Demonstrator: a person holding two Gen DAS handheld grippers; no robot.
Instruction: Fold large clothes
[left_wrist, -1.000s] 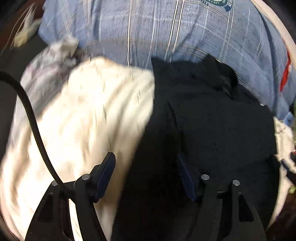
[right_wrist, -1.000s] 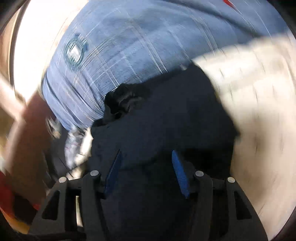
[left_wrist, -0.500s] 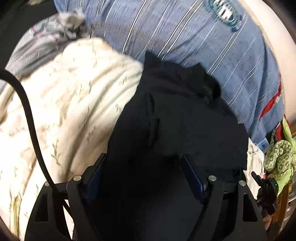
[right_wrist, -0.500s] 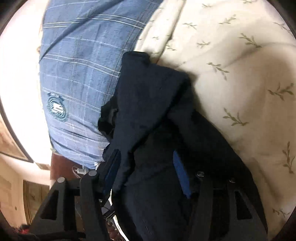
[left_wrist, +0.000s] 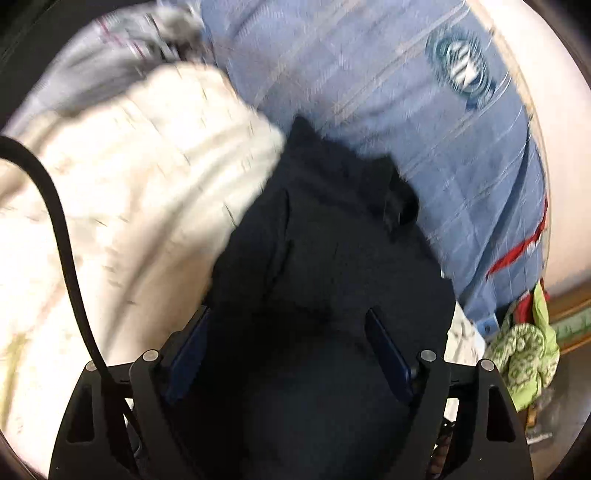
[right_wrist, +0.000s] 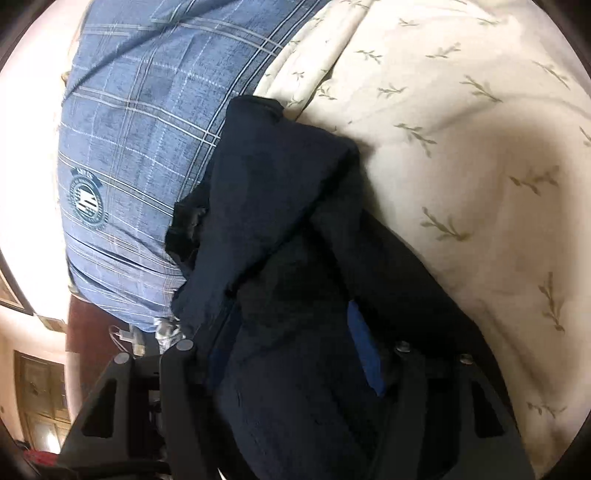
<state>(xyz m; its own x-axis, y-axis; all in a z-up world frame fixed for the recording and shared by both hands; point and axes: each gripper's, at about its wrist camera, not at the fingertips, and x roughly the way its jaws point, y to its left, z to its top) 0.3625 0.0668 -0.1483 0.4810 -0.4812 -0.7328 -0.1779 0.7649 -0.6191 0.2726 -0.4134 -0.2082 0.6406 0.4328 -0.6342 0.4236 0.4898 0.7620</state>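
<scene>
A dark navy garment (left_wrist: 332, 240) lies crumpled on the bed, over the seam between a cream leaf-print quilt (left_wrist: 129, 184) and a blue plaid cover (left_wrist: 369, 92). My left gripper (left_wrist: 286, 314) hovers over the garment's near part. Its jaws are opening wide, with dark cloth beneath and between them, and the pads press on nothing. In the right wrist view the same garment (right_wrist: 280, 221) bunches up between the fingers of my right gripper (right_wrist: 288, 314). It hides the left finger, while the face of the right blue pad (right_wrist: 364, 347) shows bare.
A black cable (left_wrist: 62, 229) crosses the quilt on the left. Grey cloth (left_wrist: 110, 48) lies at the far left corner. A green patterned bundle (left_wrist: 524, 354) sits off the bed's right side. The blue plaid cover (right_wrist: 140, 129) carries a round badge; dark wooden furniture (right_wrist: 40, 398) stands beyond.
Both views have rolled. The left jaws have spread wider over the dark garment. In the right wrist view, the garment now covers the left finger.
</scene>
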